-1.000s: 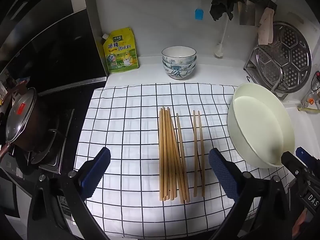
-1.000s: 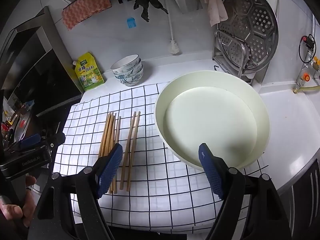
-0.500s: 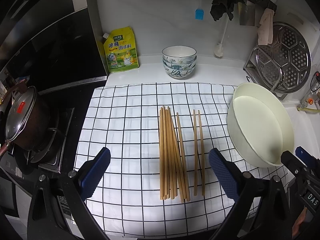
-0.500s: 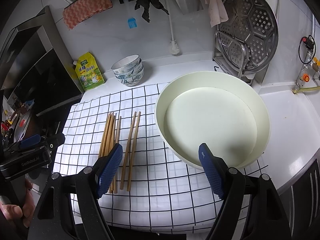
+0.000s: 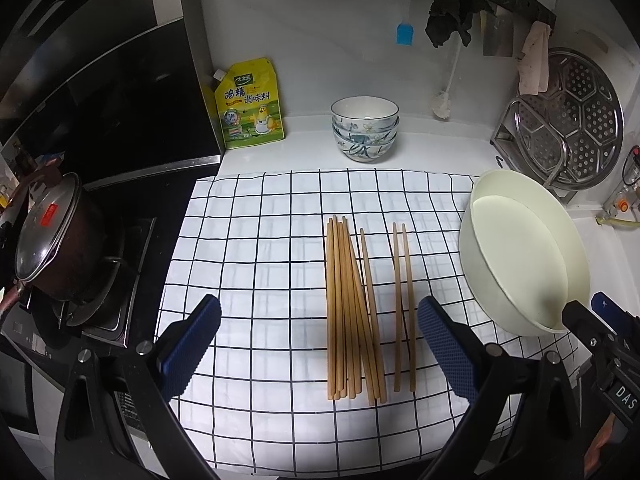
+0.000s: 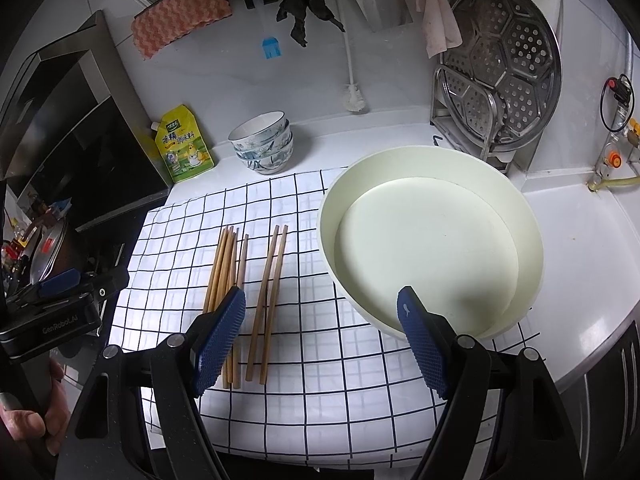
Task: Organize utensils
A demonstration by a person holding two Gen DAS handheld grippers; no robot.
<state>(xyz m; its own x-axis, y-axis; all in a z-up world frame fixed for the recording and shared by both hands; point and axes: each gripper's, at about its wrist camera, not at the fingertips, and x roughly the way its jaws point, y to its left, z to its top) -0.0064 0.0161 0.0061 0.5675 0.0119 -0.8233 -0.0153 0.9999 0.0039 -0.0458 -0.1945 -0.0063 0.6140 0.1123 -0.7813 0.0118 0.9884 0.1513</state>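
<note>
Now both tools are hanging released: left gripper (image 5: 320, 348) over the chopstick bundle (image 5: 350, 312), right gripper (image 6: 320, 336) by the separated pair (image 6: 268, 304); pinching mid-shaft near the checked cloth's (image 5: 248, 240) front edge looks steadiest.

White counter (image 6: 580, 264) under checked cloth (image 5: 256, 264) bearing chopsticks (image 5: 348, 312) and cream basin (image 6: 432, 240).

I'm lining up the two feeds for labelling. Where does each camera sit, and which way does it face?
Left wrist: on the left tool, open above the checked cloth, facing the wooden chopsticks; its blue pads show.
Right wrist: on the right tool, open, facing the cream round basin; the person's hand shows.
Shared: chopsticks, basin, stacked patterned bowls.
</note>
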